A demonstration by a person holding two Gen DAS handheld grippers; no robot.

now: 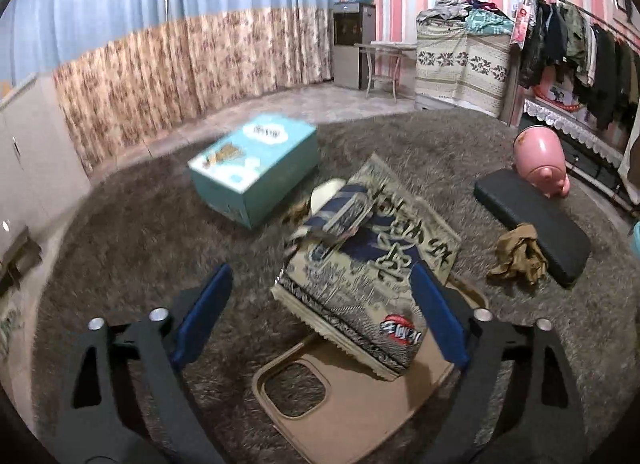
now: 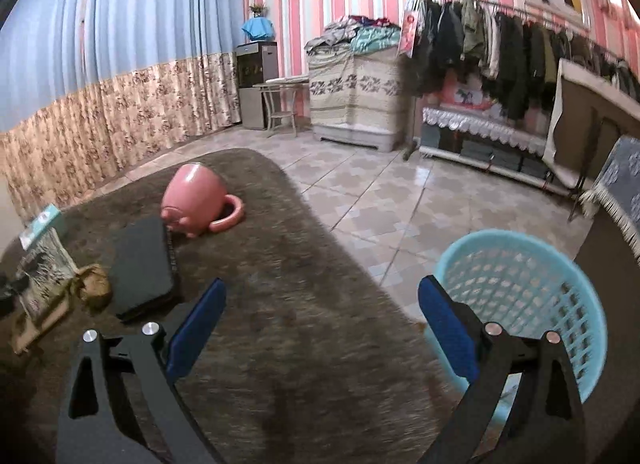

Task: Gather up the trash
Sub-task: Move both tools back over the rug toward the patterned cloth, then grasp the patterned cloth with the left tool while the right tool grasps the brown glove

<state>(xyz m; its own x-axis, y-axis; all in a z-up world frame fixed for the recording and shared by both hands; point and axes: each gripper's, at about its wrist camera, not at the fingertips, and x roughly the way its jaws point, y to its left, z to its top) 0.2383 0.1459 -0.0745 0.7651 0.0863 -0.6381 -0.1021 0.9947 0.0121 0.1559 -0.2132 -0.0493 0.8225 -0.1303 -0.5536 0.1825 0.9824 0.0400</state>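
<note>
A beige and blue patterned carton [image 1: 352, 284] lies tilted on a flat brown cardboard sheet [image 1: 352, 404] on the shaggy rug. My left gripper [image 1: 320, 316] hangs open just above it; the right blue pad [image 1: 438, 316] is at the carton's edge, and the left pad stands well clear. A teal box [image 1: 256, 164] sits behind. Crumpled brown paper [image 1: 518, 254] lies against a black pad [image 1: 532, 224]. My right gripper [image 2: 320, 328] is open and empty over bare rug. A light blue basket [image 2: 520, 296] stands by its right finger. The paper [image 2: 94, 284] lies far left.
A pink pig-shaped pot [image 2: 196, 198] lies tipped on the rug beyond the black pad [image 2: 142, 264]. Tiled floor [image 2: 380, 200] borders the rug. A clothes rack [image 2: 500, 48], a covered cabinet [image 2: 356, 96] and curtains [image 2: 120, 112] line the walls.
</note>
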